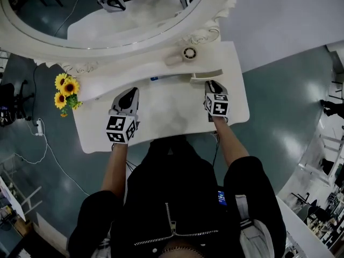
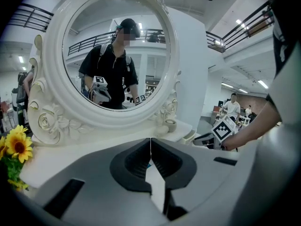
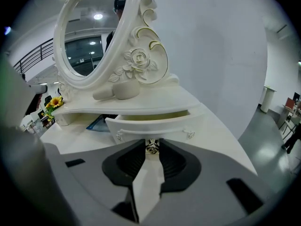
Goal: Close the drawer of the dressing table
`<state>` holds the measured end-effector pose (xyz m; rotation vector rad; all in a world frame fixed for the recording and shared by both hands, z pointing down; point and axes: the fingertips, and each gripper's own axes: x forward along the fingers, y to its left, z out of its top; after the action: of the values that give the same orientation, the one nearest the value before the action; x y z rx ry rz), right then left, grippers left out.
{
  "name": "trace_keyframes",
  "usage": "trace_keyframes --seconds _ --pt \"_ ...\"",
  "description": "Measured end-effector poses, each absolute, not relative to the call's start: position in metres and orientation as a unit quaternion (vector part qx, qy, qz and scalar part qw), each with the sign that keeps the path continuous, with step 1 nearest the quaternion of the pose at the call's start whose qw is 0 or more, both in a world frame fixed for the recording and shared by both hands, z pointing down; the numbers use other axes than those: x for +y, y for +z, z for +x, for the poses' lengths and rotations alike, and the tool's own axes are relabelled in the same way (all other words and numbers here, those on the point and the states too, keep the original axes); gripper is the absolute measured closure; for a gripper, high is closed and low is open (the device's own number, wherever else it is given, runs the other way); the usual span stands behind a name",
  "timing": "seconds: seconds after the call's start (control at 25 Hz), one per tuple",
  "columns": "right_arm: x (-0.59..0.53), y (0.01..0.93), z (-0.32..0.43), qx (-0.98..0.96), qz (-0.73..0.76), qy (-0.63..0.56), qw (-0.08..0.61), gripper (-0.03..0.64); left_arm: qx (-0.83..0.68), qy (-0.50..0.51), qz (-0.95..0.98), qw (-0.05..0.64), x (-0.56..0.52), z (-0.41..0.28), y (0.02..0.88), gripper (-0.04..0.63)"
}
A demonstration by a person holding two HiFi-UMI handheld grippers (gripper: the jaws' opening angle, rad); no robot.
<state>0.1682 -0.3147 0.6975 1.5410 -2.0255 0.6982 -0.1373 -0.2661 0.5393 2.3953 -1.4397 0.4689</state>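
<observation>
Broadly, a white dressing table [image 1: 161, 117] with a curved top fills the middle of the head view. Its oval white-framed mirror [image 1: 134, 43], carved with roses, stands at 12 o'clock. A shallow white drawer [image 3: 150, 124] under the raised shelf sits at about 2 o'clock on the table and is pulled partly out, showing its pale inside.

The left gripper [image 2: 150, 145] hangs over the top at 9 o'clock, its jaws together with nothing between them. The right gripper [image 1: 212, 85] is at 3 o'clock, pointing at the drawer front. Its jaws are clamped on the small metal knob [image 3: 151, 147] at the middle of that front.

A bunch of yellow sunflowers [image 1: 65, 90] stands at the table's 9 o'clock edge. A small round white pot [image 1: 189, 53] rests on the shelf at 1 o'clock.
</observation>
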Motion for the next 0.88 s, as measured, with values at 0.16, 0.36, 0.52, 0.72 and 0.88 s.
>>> trace_keyframes --seconds 0.16,0.36,0.52,0.72,0.88 --pt "-0.321 0.698 0.166 -0.744 0.565 0.259 0.245 0.520 -0.507 0.164 0.832 0.153 -0.267 -0.141 0.539 0.574" --pt "-0.329 0.701 0.164 -0.745 0.562 0.264 0.242 0.520 -0.513 0.164 0.828 0.156 -0.268 -0.146 0.540 0.574" --pt "-0.335 0.705 0.162 -0.746 0.560 0.268 0.240 0.520 -0.518 0.165 0.824 0.157 -0.269 -0.150 0.541 0.574" --pt "-0.339 0.710 0.163 -0.746 0.557 0.273 0.245 0.519 -0.525 0.165 0.820 0.158 -0.270 -0.154 0.541 0.574" --pt "-0.346 0.711 0.160 -0.748 0.556 0.272 0.241 0.518 -0.530 0.167 0.816 0.160 -0.271 -0.159 0.543 0.574"
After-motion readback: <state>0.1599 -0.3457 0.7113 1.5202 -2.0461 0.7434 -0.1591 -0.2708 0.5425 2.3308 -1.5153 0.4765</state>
